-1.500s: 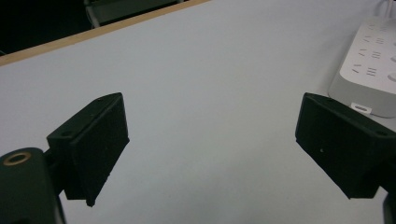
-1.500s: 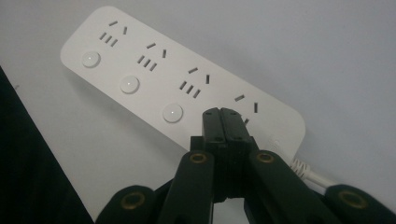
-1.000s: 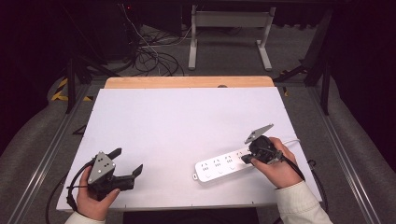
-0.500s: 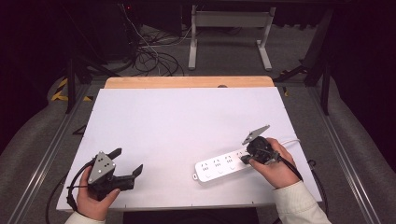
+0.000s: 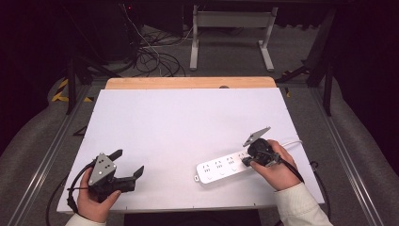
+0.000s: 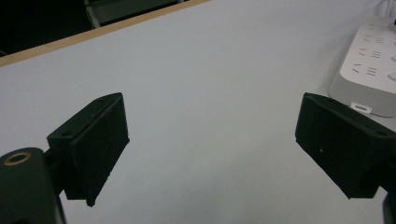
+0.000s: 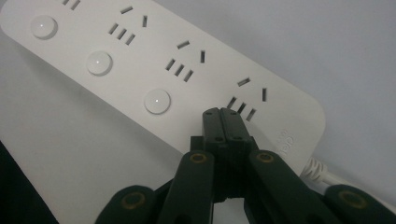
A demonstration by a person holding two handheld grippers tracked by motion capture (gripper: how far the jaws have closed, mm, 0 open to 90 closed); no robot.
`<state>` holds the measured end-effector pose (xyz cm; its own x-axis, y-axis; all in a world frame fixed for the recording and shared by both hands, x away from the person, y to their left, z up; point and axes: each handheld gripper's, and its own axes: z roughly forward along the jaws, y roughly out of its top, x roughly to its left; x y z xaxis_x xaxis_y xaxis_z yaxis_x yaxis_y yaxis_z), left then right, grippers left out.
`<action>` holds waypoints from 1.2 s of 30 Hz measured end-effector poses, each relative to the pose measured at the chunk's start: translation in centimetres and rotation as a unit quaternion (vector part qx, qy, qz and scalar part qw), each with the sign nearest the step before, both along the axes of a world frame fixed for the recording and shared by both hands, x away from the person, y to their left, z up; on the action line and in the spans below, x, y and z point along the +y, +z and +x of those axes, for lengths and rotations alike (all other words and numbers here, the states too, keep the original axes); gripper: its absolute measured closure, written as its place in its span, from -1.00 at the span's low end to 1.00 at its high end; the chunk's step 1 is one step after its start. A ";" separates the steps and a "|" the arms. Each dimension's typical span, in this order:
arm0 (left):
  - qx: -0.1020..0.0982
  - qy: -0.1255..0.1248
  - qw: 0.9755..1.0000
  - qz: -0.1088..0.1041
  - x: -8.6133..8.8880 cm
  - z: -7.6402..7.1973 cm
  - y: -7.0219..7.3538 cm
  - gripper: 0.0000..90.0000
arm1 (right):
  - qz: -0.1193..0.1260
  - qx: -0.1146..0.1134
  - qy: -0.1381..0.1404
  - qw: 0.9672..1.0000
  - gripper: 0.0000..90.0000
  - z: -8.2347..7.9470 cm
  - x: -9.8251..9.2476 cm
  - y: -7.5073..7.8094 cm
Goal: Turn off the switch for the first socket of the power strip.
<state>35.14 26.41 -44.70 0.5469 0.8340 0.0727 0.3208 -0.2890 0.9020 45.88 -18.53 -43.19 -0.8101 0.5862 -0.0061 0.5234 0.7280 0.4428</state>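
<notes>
Change since a second ago: right gripper (image 5: 246, 159) has edged slightly down and toward the power strip (image 5: 226, 166); left gripper (image 5: 126, 167) and strip have kept their places.

Item 1, table (image 5: 188, 122): white sheet over a wooden top, the wood edge showing at 12 o'clock in the high view.

Item 2, power strip: white, lying flat toward 4 o'clock on the table, long axis running from 8 o'clock up to 2 o'clock. The right gripper view shows round white buttons (image 7: 157, 101) along one side, each beside a set of slot outlets. Its white cable (image 5: 292, 142) leaves the end at the right hand's side.

Item 3, right gripper (image 7: 221, 117): held in the right hand (image 5: 277, 165), whose forearm and pale sleeve (image 5: 301, 207) enter from 5 o'clock. Grey three-cornered plate tilted upward on top. Jaws pressed together with nothing between them, tips over the strip's end outlet, just beside its slots; actual contact cannot be told.

Item 4, left gripper (image 6: 210, 140): held in the left hand (image 5: 91, 197) near 7 o'clock, resting low at the table's near edge and pointing toward 3 o'clock. Jaws spread wide apart, empty, bare white table between them. The strip's near end lies ahead at 2 o'clock in the left gripper view, well apart from the jaws.
</notes>
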 end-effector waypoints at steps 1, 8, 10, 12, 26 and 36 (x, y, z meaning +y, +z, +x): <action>0.000 0.000 1.000 0.000 0.0 0.0 0.0 -0.78 | 0.001 0.000 0.000 1.000 1.00 0.0 0.0 0.0; -0.002 0.000 1.000 0.003 0.0 0.0 0.1 -0.78 | -0.003 -0.002 -0.001 1.000 1.00 -0.1 0.1 -0.2; 0.000 0.000 1.000 0.001 0.0 0.0 0.0 -0.78 | -0.006 -0.004 -0.002 1.000 1.00 -0.1 0.2 -0.2; -0.002 -0.001 1.000 0.003 0.0 0.0 0.0 -0.78 | -0.009 -0.006 -0.003 1.000 1.00 -0.2 0.3 -0.2; -0.001 0.000 1.000 0.000 0.0 0.0 0.0 -0.78 | -0.005 -0.005 -0.004 1.000 1.00 -0.2 0.1 -0.2; -0.001 0.000 1.000 0.000 0.0 -0.1 0.0 -0.78 | -0.008 -0.006 -0.004 1.000 1.00 -0.2 0.2 -0.2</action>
